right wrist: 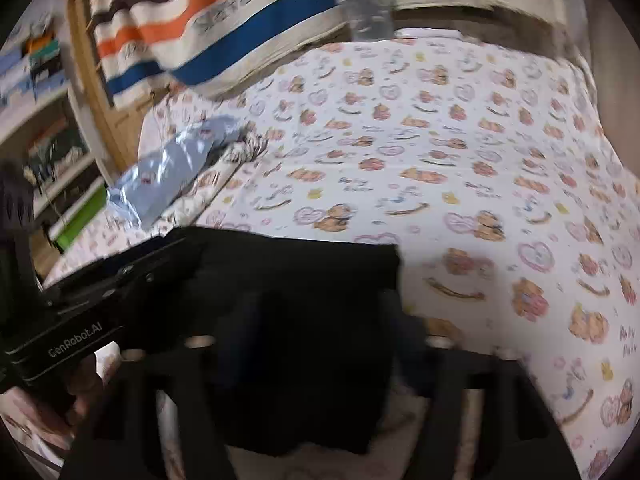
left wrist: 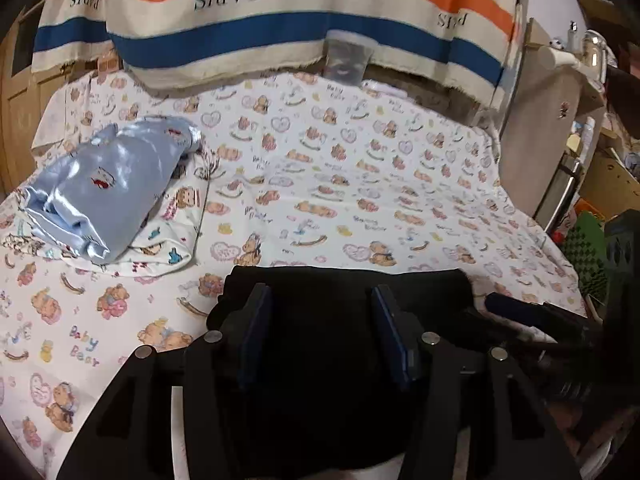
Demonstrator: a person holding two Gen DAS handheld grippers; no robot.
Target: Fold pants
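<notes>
Your left gripper [left wrist: 320,320] sits over black pants [left wrist: 348,284], jaws half spread, cloth between; pinch not confirmed. Right gripper [right wrist: 320,320] blurred, jaws apart, pants [right wrist: 304,264] under them, seemingly not clamped. Pants lie compact at near edge of bed [left wrist: 360,168], looking mostly folded. Left, by judgement: final fold or smoothing. Blue garment [left wrist: 108,184] near bed's left edge, well apart.

A bed sheet [left wrist: 360,168] printed with teddy bears and hearts was spread over the bed, a striped blanket [left wrist: 280,20] lettered PARIS was hung behind it, wooden panelling [left wrist: 16,96] was seen at one side, and cluttered shelves [right wrist: 44,128] were glimpsed beyond the bed's edge.
</notes>
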